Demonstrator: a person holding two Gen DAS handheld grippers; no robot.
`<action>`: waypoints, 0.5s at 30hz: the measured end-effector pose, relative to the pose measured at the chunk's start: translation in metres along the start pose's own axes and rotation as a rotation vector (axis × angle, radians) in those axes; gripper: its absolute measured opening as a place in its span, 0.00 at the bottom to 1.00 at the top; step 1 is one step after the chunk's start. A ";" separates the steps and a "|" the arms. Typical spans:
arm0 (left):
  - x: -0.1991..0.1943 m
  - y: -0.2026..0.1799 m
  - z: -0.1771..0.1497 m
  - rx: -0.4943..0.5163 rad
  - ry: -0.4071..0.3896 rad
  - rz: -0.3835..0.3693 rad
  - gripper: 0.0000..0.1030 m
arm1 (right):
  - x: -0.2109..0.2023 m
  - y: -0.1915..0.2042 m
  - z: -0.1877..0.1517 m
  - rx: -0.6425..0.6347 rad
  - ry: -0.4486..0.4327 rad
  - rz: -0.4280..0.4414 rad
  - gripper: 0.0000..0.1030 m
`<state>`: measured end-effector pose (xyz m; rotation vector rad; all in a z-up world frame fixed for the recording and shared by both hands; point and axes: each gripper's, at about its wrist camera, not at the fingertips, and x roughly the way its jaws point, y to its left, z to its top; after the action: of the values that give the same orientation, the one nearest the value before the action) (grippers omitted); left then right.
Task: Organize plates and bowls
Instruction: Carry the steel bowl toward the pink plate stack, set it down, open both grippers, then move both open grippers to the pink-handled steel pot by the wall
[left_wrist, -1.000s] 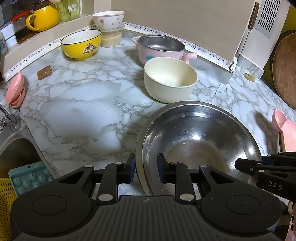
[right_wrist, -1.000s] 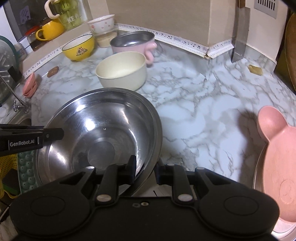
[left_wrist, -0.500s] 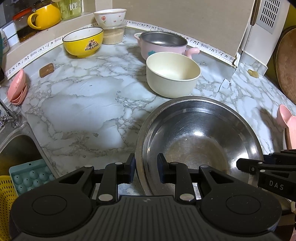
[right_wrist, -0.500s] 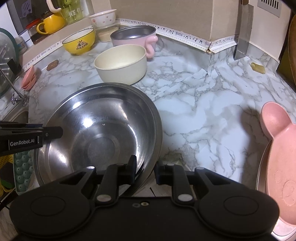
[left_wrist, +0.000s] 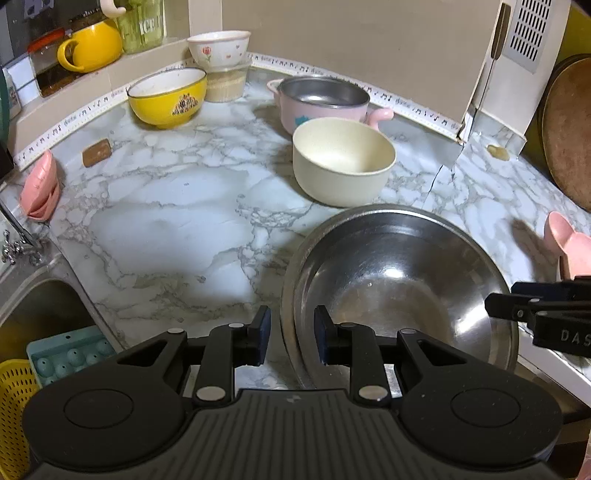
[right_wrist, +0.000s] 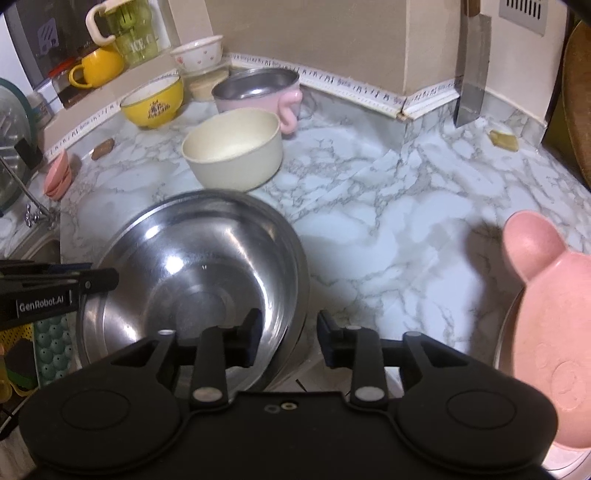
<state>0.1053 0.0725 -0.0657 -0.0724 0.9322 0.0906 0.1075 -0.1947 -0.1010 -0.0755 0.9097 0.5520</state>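
A large steel bowl (left_wrist: 399, 280) sits on the marble counter (left_wrist: 166, 229) close in front of both grippers. My left gripper (left_wrist: 290, 338) is shut on its near left rim, one finger inside and one outside. My right gripper (right_wrist: 290, 336) straddles the right rim of the same bowl (right_wrist: 192, 273). Its jaws are opening and the pads stand off the rim. Each gripper's tip also shows at the edge of the other's view. Behind the steel bowl stand a cream bowl (left_wrist: 343, 158), a pink steel-lined pot (left_wrist: 321, 99) and a yellow bowl (left_wrist: 168, 96).
A pink bear-shaped plate (right_wrist: 554, 314) lies on a steel plate at the near right. A white flowered bowl (left_wrist: 218, 48) tops a tub at the back wall. Small pink dishes (left_wrist: 40, 188) and a sink (left_wrist: 37, 306) are on the left. A cleaver (right_wrist: 472, 66) leans at the back right.
The right gripper's jaws have spread apart and let go of the steel bowl's rim. The left gripper's hold and the bowl's place look unchanged.
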 end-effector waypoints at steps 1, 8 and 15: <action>-0.004 0.001 0.001 0.003 -0.010 -0.001 0.24 | -0.003 0.000 0.001 -0.004 -0.010 -0.001 0.41; -0.026 0.005 0.010 0.026 -0.074 -0.011 0.35 | -0.023 0.004 0.014 -0.014 -0.067 0.000 0.49; -0.044 0.011 0.025 0.040 -0.141 -0.009 0.54 | -0.035 0.011 0.029 -0.004 -0.108 -0.001 0.58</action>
<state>0.0983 0.0838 -0.0153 -0.0328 0.7922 0.0679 0.1069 -0.1917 -0.0546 -0.0495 0.8032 0.5515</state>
